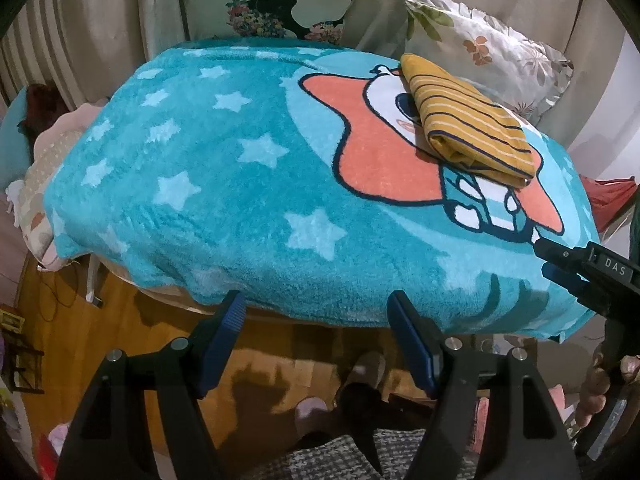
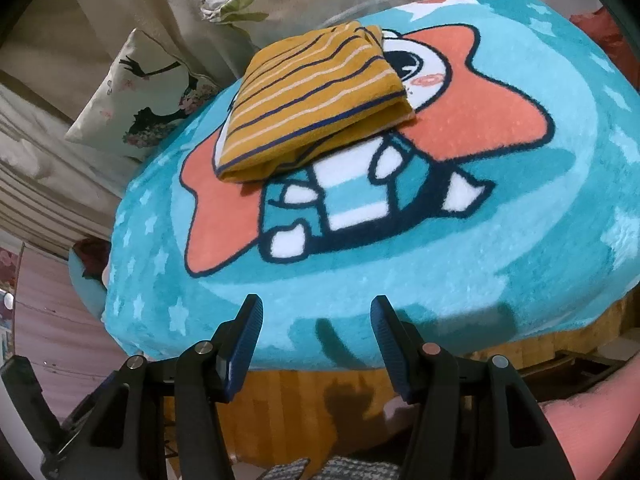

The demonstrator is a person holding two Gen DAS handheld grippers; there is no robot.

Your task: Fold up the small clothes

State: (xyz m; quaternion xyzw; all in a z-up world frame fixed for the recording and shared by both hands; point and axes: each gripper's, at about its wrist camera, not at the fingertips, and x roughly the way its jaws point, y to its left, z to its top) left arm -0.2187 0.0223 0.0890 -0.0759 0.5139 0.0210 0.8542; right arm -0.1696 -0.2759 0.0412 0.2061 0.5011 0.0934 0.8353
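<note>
Garment: mustard-yellow knit garment with navy and cream stripes (image 2: 316, 100), folded into a compact thick rectangle, lying flat on the blanket, well ahead of both tongs; ahead and right of the left pair (image 1: 468, 120), ahead and slightly left of the right pair.
Blanket: fluffy teal fleece blanket with pale stars and an orange-star cartoon figure (image 1: 224, 184), spread over the surface; garment covers the figure's head area.
Left tongs: black two-finger gripper with blue ribbed pads (image 1: 316, 312), fingers spread wide apart, nothing between them, hanging just off the blanket's near edge.
Right tongs: matching black gripper with blue ribbed pads (image 2: 316, 320), fingers apart, holding nothing, at the blanket's near edge; in the left view its tip (image 1: 560, 264) shows far right.
Behind blanket: white floral pillow (image 1: 484, 48) past the garment; printed cushion with dark branch design (image 2: 144, 92) further left.
Below tongs: wooden floor (image 1: 120, 320).
</note>
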